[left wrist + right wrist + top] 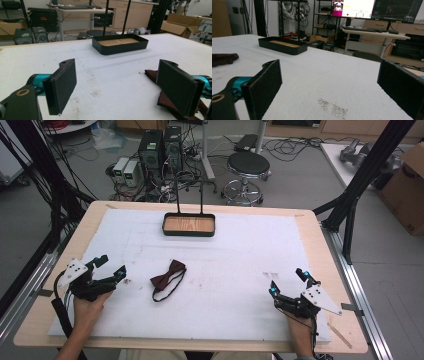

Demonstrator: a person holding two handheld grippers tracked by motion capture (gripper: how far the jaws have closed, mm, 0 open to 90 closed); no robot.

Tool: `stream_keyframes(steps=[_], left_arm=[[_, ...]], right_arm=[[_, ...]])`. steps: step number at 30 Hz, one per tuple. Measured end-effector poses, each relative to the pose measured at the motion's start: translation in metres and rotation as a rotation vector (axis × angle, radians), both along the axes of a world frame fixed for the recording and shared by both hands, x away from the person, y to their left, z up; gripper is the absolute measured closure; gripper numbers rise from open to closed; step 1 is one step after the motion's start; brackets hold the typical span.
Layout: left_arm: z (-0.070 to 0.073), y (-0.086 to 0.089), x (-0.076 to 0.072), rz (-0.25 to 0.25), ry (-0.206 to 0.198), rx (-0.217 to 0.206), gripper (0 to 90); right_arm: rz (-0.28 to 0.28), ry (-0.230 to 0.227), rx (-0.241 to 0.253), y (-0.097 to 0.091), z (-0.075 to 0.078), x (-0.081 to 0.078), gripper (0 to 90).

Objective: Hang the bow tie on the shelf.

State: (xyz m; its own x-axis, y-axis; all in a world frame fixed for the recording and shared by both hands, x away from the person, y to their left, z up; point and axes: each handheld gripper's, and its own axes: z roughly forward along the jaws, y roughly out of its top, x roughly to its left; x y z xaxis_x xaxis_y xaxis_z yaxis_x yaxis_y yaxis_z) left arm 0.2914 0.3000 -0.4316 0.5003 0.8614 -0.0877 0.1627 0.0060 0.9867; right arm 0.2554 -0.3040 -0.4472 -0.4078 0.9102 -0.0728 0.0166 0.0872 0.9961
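Observation:
A dark red bow tie (168, 276) with its black strap lies on the white mat, left of centre. My left gripper (111, 267) rests open at the mat's left side, a short way left of the tie. In the left gripper view the tie (152, 74) peeks out behind the right pad (176, 86), and nothing sits between the jaws of my left gripper (117, 87). My right gripper (287, 282) stands open near the mat's right front, far from the tie (223, 59). Its pads (265, 83) hold nothing. A black tray (189, 225) with a wooden floor sits at the back centre.
Two thin black posts (177, 195) rise behind the tray (120, 44). The white mat (225, 265) covers most of the wooden table. Dirt specks (333, 107) mark the mat. A stool (248, 166), computers and cables stand on the floor beyond the far edge.

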Motion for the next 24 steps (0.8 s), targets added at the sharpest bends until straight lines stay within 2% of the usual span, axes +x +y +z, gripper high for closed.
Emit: stream_keyframes(steps=[11, 17, 20, 24], left_arm=[[0.0014, -0.0019, -0.0001, -0.020, 0.025, 0.011, 16.8], [0.0023, -0.0007, -0.0014, -0.012, 0.026, 0.014, 16.9], [0.0038, -0.0009, 0.0003, -0.040, 0.063, -0.006, 17.9], [0.0040, -0.0018, 0.0005, -0.046, 0.068, 0.002, 18.0]], right_arm=[[0.004, 0.003, -0.001, 0.0008, -0.0001, -0.0001, 4.9], [0.005, 0.004, -0.006, 0.0012, -0.0001, 0.0002, 4.9], [0.005, 0.005, -0.004, 0.0010, -0.0001, 0.0002, 4.9], [0.006, 0.001, -0.010, 0.0011, -0.0001, 0.0006, 4.9]])
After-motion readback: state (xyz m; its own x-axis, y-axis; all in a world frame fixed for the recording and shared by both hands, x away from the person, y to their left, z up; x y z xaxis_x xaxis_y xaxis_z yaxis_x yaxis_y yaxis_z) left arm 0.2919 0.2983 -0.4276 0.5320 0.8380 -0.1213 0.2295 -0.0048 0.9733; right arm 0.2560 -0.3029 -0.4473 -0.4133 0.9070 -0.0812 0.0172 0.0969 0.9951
